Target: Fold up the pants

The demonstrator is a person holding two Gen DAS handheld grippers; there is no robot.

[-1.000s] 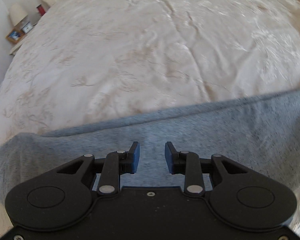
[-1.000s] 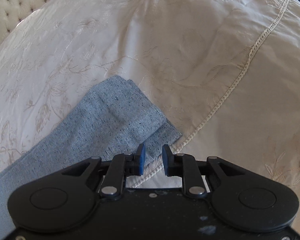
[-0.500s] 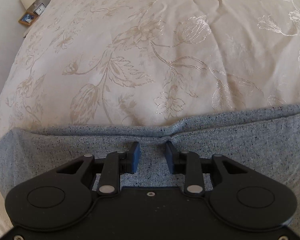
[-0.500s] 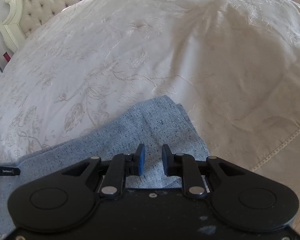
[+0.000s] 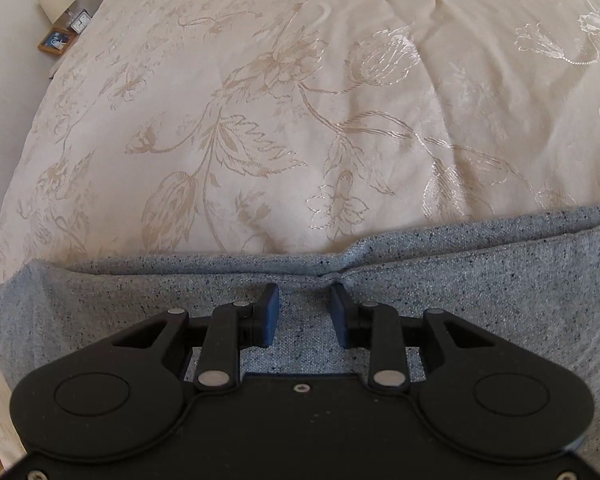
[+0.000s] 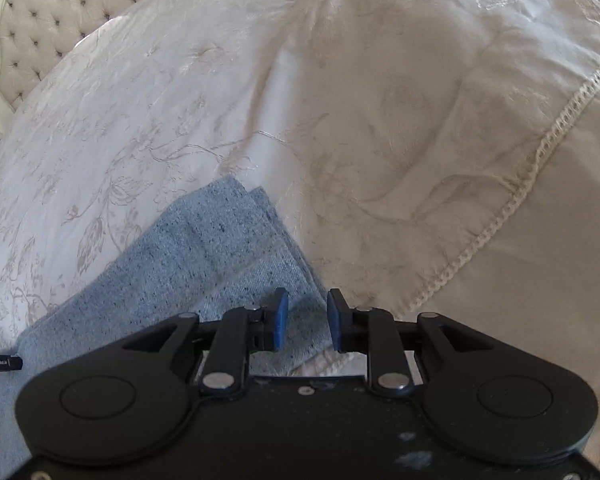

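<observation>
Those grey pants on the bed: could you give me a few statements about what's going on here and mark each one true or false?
1. The grey pants lie on a cream floral bedspread. True.
2. The left gripper is clamped shut on the fabric. False: its jaws stand apart over the pants.
3. The right gripper hovers near the leg ends. True.
4. The pants are bright red. False: they are speckled blue-grey.
5. A lamp and a small clock stand beside the bed. True.
</observation>
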